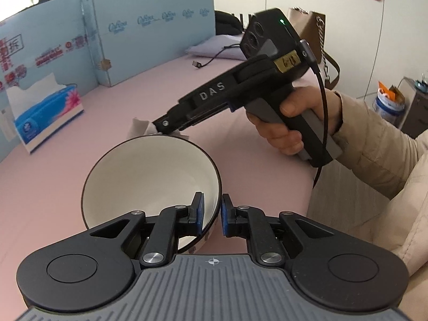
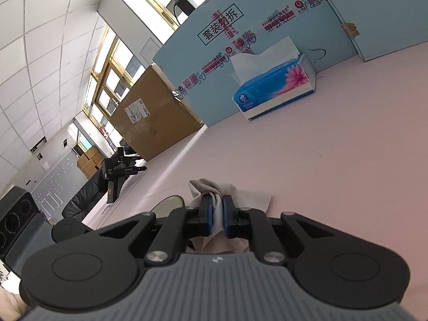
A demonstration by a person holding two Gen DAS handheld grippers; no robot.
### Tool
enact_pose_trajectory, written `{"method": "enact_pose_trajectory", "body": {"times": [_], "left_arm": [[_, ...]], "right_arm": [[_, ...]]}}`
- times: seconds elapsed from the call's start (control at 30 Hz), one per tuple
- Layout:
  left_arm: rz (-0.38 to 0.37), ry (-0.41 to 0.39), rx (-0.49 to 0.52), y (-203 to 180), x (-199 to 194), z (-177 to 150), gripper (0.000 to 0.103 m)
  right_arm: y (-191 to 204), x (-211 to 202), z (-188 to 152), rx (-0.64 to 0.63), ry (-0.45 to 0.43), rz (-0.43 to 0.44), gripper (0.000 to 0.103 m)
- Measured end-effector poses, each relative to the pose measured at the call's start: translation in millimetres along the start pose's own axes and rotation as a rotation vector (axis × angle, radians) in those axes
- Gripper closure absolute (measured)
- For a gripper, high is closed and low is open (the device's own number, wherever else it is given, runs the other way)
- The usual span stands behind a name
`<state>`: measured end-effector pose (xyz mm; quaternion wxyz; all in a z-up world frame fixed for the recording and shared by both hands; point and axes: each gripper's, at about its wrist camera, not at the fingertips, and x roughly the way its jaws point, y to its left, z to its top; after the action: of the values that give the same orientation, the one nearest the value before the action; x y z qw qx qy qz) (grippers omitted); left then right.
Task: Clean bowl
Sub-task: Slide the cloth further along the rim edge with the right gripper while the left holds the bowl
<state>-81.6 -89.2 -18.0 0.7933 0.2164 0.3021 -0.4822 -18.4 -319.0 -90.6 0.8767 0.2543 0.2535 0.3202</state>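
Left gripper (image 1: 212, 215) is clamped on the bowl (image 1: 149, 176) rim, one pad inside the wall, one outside, holding the bowl tilted with its white inside facing up and away, lifted over the near part of the pink table (image 1: 80, 144). Right gripper (image 2: 216, 215) is closed tight on a wad of tissue (image 2: 214, 187), held by the person's hand (image 1: 291, 123) just past the bowl's far rim; tissue appears outside the bowl, at or just above the rim, contact not resolvable. Judgement: wiping step is in hand. To do it well, bring the tissue over the rim and down onto the inner wall, sweep round while the left grip keeps the bowl steady, and press lightly, since a rim pinch could slip or twist under side load. Bowl inside looks clean already; any residue too small to tell. Around: tissue box (image 2: 272, 91) near the far left edge against blue cardboard panels (image 1: 149, 26), well apart from the work; a cable (image 1: 214, 58) and a pale cushion (image 1: 214, 48) lie toward the far edge. Nothing stands between tissue and bowl.
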Motion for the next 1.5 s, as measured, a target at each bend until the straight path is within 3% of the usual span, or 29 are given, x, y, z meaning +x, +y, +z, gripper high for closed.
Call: {"method": "enact_pose_trajectory", "body": {"times": [0.1, 0.23, 0.53, 0.67, 0.87, 1.03, 1.5], "left_arm": [[0.016, -0.005, -0.024, 0.1, -1.1, 1.9, 0.078], [0.037, -0.016, -0.053, -0.3, 1.8, 5.9, 0.077], [0.078, -0.04, -0.115, -5.6, 14.6, 22.4, 0.084], [0.043, -0.034, -0.102, -3.9, 11.4, 21.0, 0.088], [0.012, -0.014, -0.054, -3.4, 0.5, 12.4, 0.093], [0.012, -0.012, -0.026, -5.2, -0.5, 9.9, 0.093], [-0.013, -0.022, -0.024, -3.3, -2.3, 2.5, 0.093]], "right_arm": [[-1.1, -7.3, -2.8, -0.001, -0.009, -0.004, 0.092], [-3.0, -16.0, -6.6, 0.008, -0.013, 0.001, 0.092], [-3.4, -47.1, -19.5, 0.02, -0.04, -0.001, 0.092], [-4.2, -54.1, -17.9, 0.028, -0.055, -0.008, 0.092], [1.2, -43.0, -29.4, 0.048, -0.025, 0.033, 0.092], [0.1, -30.8, -27.4, 0.074, -0.024, 0.015, 0.092], [-7.8, 1.0, 3.4, 0.023, 0.056, 0.046, 0.091]]}}
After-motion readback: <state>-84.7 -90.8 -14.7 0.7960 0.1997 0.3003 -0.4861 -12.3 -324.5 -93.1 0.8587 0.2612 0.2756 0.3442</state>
